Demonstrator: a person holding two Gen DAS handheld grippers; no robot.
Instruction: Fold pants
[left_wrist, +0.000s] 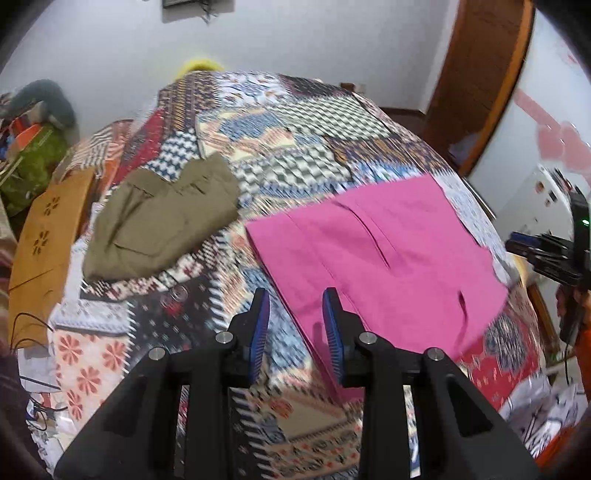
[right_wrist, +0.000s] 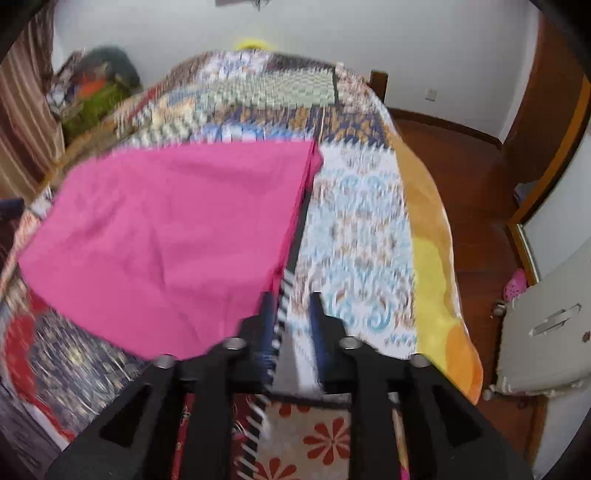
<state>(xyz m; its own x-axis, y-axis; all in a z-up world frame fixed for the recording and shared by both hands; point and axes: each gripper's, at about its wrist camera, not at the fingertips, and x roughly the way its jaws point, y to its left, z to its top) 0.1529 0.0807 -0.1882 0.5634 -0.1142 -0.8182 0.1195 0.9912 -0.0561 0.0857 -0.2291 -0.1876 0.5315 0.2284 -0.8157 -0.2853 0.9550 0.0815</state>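
Observation:
Pink pants (left_wrist: 384, 254) lie folded flat on the patchwork bedspread (left_wrist: 295, 147). My left gripper (left_wrist: 297, 295) is open and empty, hovering just above the near left edge of the pink pants. In the right wrist view the pink pants (right_wrist: 166, 236) lie to the left. My right gripper (right_wrist: 293, 299) is open and empty, just past their right near corner, over the bedspread (right_wrist: 354, 229). The right wrist view is blurred.
Olive pants (left_wrist: 162, 221) lie folded at the left of the bed. A brown cardboard piece (left_wrist: 44, 251) and a clutter pile (left_wrist: 33, 147) sit at the left edge. The bed's right edge drops to a wooden floor (right_wrist: 476, 206); a white case (right_wrist: 546, 332) stands there.

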